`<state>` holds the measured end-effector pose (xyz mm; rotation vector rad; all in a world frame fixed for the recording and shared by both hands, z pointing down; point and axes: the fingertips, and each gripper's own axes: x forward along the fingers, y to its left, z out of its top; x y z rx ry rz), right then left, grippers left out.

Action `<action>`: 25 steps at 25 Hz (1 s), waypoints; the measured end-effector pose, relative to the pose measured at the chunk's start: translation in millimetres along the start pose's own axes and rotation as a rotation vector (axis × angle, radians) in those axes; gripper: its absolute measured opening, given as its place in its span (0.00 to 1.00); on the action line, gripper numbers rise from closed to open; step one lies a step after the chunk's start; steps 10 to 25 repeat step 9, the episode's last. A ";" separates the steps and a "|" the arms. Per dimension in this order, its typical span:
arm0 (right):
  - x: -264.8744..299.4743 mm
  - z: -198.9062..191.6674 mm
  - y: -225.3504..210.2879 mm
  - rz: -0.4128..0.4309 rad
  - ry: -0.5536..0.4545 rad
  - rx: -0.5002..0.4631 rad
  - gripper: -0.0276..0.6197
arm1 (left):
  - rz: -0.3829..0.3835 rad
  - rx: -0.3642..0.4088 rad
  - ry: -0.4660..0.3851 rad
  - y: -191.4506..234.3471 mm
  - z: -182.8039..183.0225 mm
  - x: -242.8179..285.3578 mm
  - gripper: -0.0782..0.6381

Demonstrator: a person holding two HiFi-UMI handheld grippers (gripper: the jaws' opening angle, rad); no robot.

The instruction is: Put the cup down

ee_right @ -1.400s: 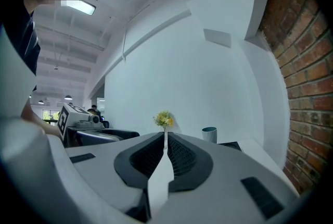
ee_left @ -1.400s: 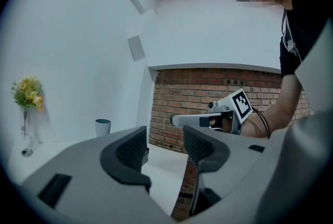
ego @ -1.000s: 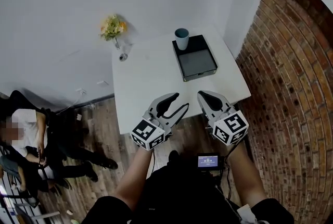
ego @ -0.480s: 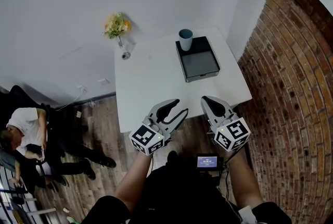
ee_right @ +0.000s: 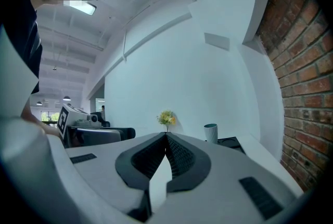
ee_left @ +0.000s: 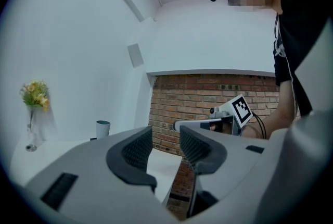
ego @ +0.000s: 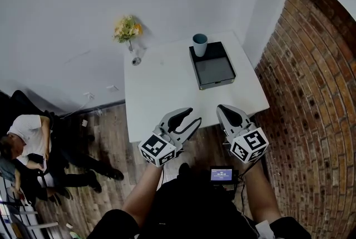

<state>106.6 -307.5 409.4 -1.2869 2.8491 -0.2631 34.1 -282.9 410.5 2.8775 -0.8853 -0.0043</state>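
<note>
The cup (ego: 199, 44) stands upright at the tray's (ego: 218, 78) far corner, well ahead of both grippers, about equally distant. The left gripper's (ego: 192, 116) jaws stand apart with nothing between them. The right gripper's (ego: 222, 108) jaws are pressed together, holding nothing.

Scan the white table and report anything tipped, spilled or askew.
Nothing stands out. The teal cup stands upright at the black rectangular tray's far corner; the slim vase of yellow flowers is upright too.

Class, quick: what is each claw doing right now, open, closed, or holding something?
Left claw: open, holding nothing.
Right claw: closed, holding nothing.
</note>
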 end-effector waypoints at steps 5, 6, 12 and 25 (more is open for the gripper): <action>-1.2 -0.7 1.9 0.001 0.006 -0.005 0.06 | -0.008 0.005 0.001 -3.5 1.9 0.7 0.35; -1.8 -1.0 2.1 0.001 0.007 -0.004 0.06 | -0.010 0.006 0.001 -4.5 2.0 0.7 0.35; -3.1 -1.6 2.5 -0.001 0.008 -0.005 0.06 | -0.014 0.009 0.003 -6.8 1.9 0.6 0.35; -3.1 -1.6 2.5 -0.001 0.008 -0.005 0.06 | -0.014 0.009 0.003 -6.8 1.9 0.6 0.35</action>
